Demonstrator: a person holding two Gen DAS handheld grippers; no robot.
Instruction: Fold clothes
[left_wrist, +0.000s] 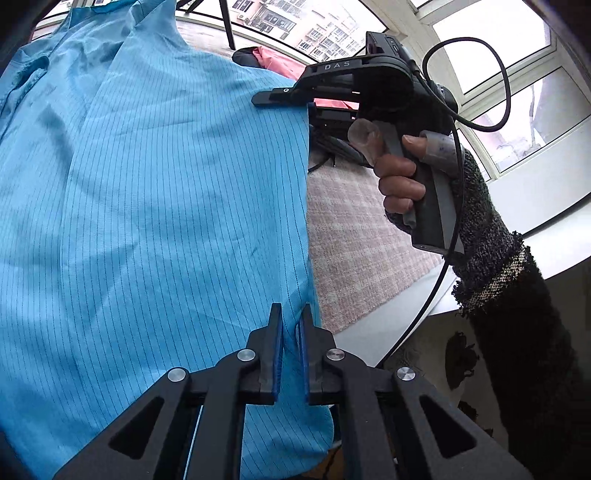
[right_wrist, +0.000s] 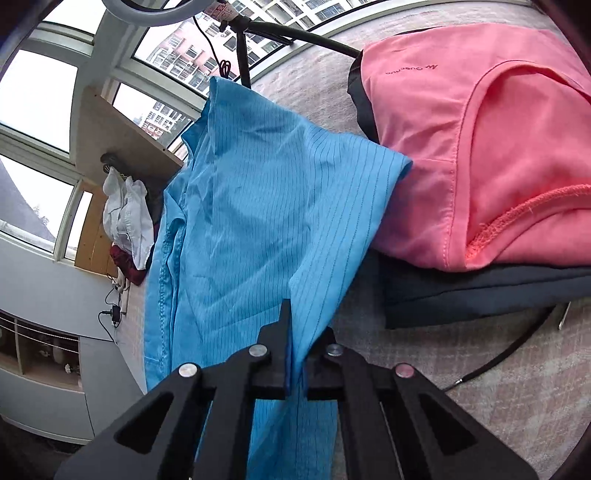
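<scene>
Both grippers grip the same edge of the blue garment (left_wrist: 155, 206) at two separate spots, most likely so that the edge can be carried as one straight line into a fold rather than sagging in the middle. The left gripper (left_wrist: 291, 328) has its fingers drawn nearly together with a thin pinch of blue cloth between the pads. The right gripper (right_wrist: 295, 343) is likewise closed on the cloth, which runs between its fingers and drapes over the right one. Seen from the left wrist view, the right gripper (left_wrist: 280, 96) sits further along that edge, held by the person's hand (left_wrist: 399, 177) in a dark knitted sleeve (a cable loops off the handle).

The blue garment is a thin, smooth fabric with fine dark pinstripes, stitched seams and hems. It lies spread over the pale checked cloth surface (right_wrist: 498, 387), with a sleeve-like part reaching toward the pink garment (right_wrist: 480, 140), which rests on a dark folded piece (right_wrist: 480, 291). It looks slippery and light, so a narrow pinch could slide out
</scene>
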